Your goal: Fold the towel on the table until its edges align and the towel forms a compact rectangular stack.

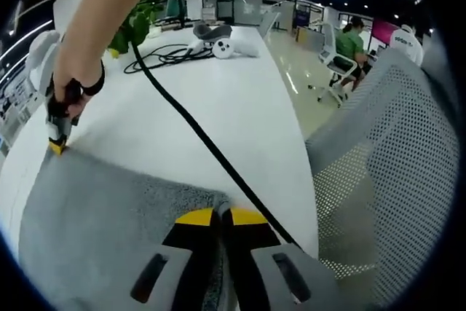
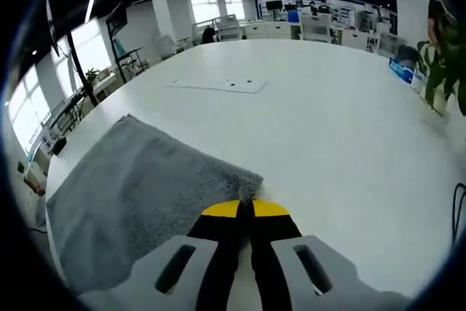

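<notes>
1. The grey towel (image 1: 109,223) lies flat on the white table (image 1: 218,107), near its edge.
2. In the left gripper view, the left gripper (image 1: 220,214) has its yellow-tipped jaws closed together on one corner of the towel.
3. In the right gripper view, the right gripper (image 2: 245,207) pinches another towel corner (image 2: 244,180), its jaws pressed tight with no gap between them.
4. The right gripper also appears at the far left of the left gripper view, held by a person's hand (image 1: 73,85), its tip on the towel's far corner.
5. A black cable (image 1: 196,132) runs across the table past the left gripper.
6. A grey mesh chair (image 1: 386,165) stands just beside the table.
</notes>
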